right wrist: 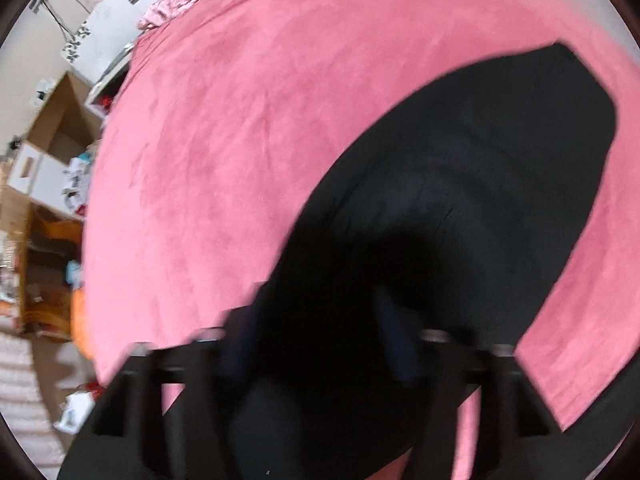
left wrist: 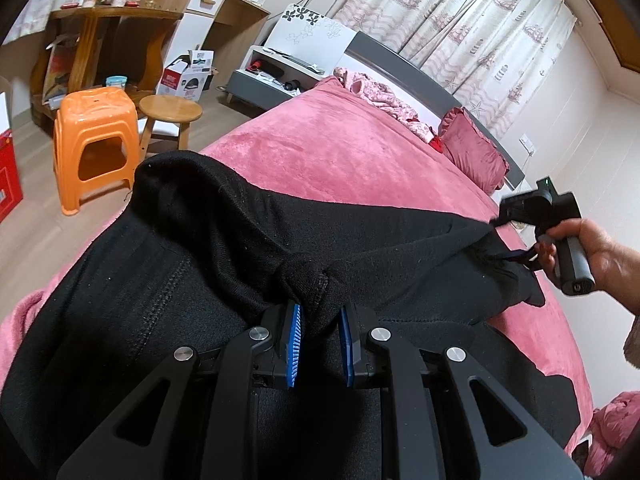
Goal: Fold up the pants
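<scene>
Black pants (left wrist: 200,264) lie across a pink bed (left wrist: 340,152). My left gripper (left wrist: 320,344) is shut on a bunched fold of the pants between its blue pads (left wrist: 292,344). My right gripper (left wrist: 516,256) shows at the right of the left wrist view, held by a hand, pinching the far end of the pants. In the blurred right wrist view the pants (right wrist: 460,184) hang from my right gripper (right wrist: 320,344) and spread over the bed (right wrist: 240,140); its fingers are dark and partly covered by cloth.
An orange plastic stool (left wrist: 96,136) and a round wooden stool (left wrist: 170,112) stand left of the bed. A wooden desk (left wrist: 116,16), boxes, a red pillow (left wrist: 472,148), a crumpled floral cloth (left wrist: 384,96) and curtains lie beyond.
</scene>
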Motion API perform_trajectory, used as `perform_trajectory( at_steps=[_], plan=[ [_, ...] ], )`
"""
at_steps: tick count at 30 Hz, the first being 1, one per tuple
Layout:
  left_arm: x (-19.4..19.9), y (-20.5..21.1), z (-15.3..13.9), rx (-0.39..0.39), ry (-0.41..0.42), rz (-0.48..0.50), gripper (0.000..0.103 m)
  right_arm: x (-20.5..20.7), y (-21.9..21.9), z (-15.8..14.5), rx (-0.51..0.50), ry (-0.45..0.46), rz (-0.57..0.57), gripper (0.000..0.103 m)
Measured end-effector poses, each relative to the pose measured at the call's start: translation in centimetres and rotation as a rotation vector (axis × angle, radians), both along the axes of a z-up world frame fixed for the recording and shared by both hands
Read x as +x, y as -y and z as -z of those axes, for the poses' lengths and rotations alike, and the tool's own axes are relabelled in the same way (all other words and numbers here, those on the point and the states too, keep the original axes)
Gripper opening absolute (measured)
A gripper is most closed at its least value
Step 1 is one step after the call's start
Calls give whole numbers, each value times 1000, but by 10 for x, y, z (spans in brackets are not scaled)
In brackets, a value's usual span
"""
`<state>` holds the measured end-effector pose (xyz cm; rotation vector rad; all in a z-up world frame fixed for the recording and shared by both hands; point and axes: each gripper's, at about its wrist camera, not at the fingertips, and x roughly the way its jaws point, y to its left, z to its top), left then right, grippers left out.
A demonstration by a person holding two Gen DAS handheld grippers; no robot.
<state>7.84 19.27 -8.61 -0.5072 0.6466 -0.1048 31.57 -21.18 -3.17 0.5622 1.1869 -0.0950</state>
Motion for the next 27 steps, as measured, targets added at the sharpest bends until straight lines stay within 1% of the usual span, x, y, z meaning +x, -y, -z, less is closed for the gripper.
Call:
perform_trajectory(
  at_steps=[1,2,4,6,8,10,13,15,16,19,22,23,25,27],
  plan=[
    [0,-1,0,-4,1,0,15,-5,1,-1,21,10,-4,17],
    [0,-1,0,-10,3,-1,15,-10,3,-2,37,25,-9,9],
    [-1,-4,-2,-27,9,-5,15,-22,7,-12,43,82,-36,8],
    [0,-8,-5,-47,-3,-10,15,-35,11,-20,41,117,-59,8],
    [0,-13,-16,-76,0,-40,15,-50,21,-25,80,140,-55,8],
    [-5,-18,-32,-103,45,-68,15,-62,30,-29,131,160,-39,8],
    [-12,-25,-57,-107,120,-79,15,-90,41,-39,182,216,-42,8],
    [-15,-31,-66,-126,144,-88,16,-114,43,-54,165,276,-82,8],
    [-18,-35,-69,-161,154,-94,17,-128,44,-61,149,310,-105,8],
    [-23,-42,-70,-199,154,-103,17,-168,47,-71,132,371,-143,8],
    [-34,-43,-74,-186,159,-76,17,-209,51,-71,131,406,-153,8],
    [-39,-43,-75,-175,156,-59,17,-215,50,-67,135,409,-150,8],
    [-50,-45,-75,-166,139,-26,17,-242,53,-53,152,406,-138,8],
    [-60,-49,-71,-179,119,-9,17,-269,52,-38,161,402,-132,8]
  ],
)
